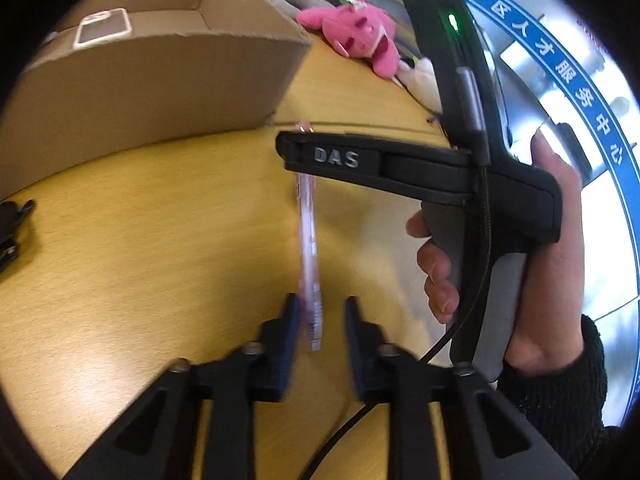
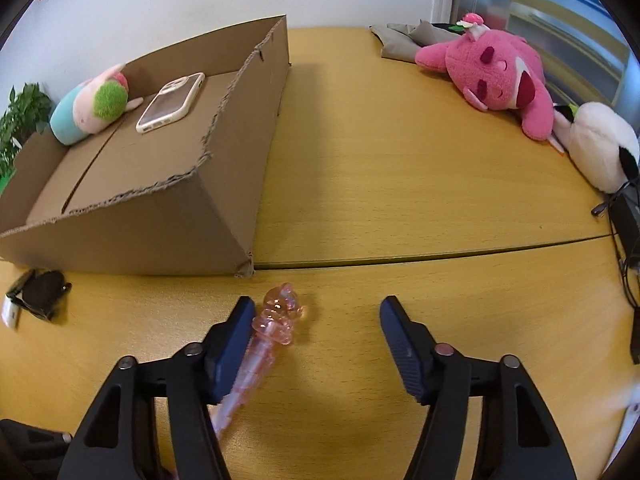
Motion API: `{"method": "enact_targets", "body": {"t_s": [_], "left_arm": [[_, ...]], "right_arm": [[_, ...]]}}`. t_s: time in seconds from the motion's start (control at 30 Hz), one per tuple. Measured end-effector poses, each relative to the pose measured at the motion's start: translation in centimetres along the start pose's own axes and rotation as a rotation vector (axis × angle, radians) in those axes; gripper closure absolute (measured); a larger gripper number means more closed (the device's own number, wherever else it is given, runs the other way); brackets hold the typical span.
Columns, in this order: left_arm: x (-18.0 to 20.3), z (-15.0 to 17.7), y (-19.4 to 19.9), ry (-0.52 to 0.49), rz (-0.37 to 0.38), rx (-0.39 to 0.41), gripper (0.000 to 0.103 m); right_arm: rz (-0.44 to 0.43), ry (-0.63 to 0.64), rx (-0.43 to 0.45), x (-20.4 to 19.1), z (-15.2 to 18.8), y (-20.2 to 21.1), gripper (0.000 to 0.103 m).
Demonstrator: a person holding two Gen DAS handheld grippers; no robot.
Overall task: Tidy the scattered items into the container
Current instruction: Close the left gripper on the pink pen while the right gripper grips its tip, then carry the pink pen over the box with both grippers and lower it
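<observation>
The pink pen (image 1: pixel 308 248) lay on the table (image 1: pixel 160 240) near the box (image 2: pixel 168 208). Left hand-held gripper (image 1: pixel 322 308) was narrow around its tip without clamping, the right hand-held gripper (image 2: pixel 316 316) sat half-wide, pen against one finger.

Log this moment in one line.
left tool: open, astride pink pen | right tool: open, over pen head | box: holds phone, plush

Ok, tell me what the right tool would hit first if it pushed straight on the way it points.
Probably the bare wooden table just past the pink pen, which lies beside its left finger. Further along stands the cardboard box, though depth is unclear.
</observation>
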State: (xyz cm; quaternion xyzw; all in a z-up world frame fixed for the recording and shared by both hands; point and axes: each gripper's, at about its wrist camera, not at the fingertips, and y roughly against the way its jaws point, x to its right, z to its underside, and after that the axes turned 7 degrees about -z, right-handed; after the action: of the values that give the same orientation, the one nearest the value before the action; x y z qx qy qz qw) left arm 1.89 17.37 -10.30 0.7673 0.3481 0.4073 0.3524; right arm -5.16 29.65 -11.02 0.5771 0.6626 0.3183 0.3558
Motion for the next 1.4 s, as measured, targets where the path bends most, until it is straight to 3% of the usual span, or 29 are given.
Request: {"method": "enact_targets", "body": {"t_s": [0.03, 0.1, 0.17, 0.47, 0.63, 0.8, 0.93, 1.1, 1.4], "left_arm": [[0.1, 0.0, 0.0, -0.002, 0.000, -0.002, 0.094], [0.4, 0.2, 0.1, -0.012, -0.010, -0.005, 0.094], [0.6, 0.3, 0.1, -0.018, -0.021, -0.006, 0.094], [1.2, 1.3, 1.3, -0.010, -0.069, 0.011, 0.095], [2.2, 1.4, 4.9, -0.029, -0.112, 0.092, 0.096], [1.7, 0.5, 8.6, -0.009, -0.124, 0.170, 0.096], [-0.4, -0.8, 12.4, 0.027, -0.145, 0.238, 0.096], [-4.1, -2.4, 16.6, 0.077, -0.195, 0.296, 0.096], [-11.3, -6.1, 21.6, 0.143, -0.237, 0.347, 0.096]], "right_arm": [[0.000, 0.002, 0.004, 0.0, 0.0, 0.0, 0.042], [-0.006, 0.005, 0.009, -0.2, 0.0, 0.2, 0.065], [-0.014, 0.009, 0.004, -0.5, -0.2, 0.1, 0.077], [-0.097, -0.022, 0.015, -0.8, -0.3, 1.4, 0.077], [-0.132, -0.016, 0.113, -2.4, -1.5, 5.5, 0.078], [-0.168, 0.099, 0.204, -6.9, -4.7, 10.4, 0.083], [-0.177, 0.200, 0.219, -11.4, -8.1, 11.3, 0.083], [-0.259, 0.257, 0.219, -16.9, -12.2, 10.7, 0.083], [-0.371, 0.343, 0.166, -25.1, -19.1, 8.8, 0.083]]}}
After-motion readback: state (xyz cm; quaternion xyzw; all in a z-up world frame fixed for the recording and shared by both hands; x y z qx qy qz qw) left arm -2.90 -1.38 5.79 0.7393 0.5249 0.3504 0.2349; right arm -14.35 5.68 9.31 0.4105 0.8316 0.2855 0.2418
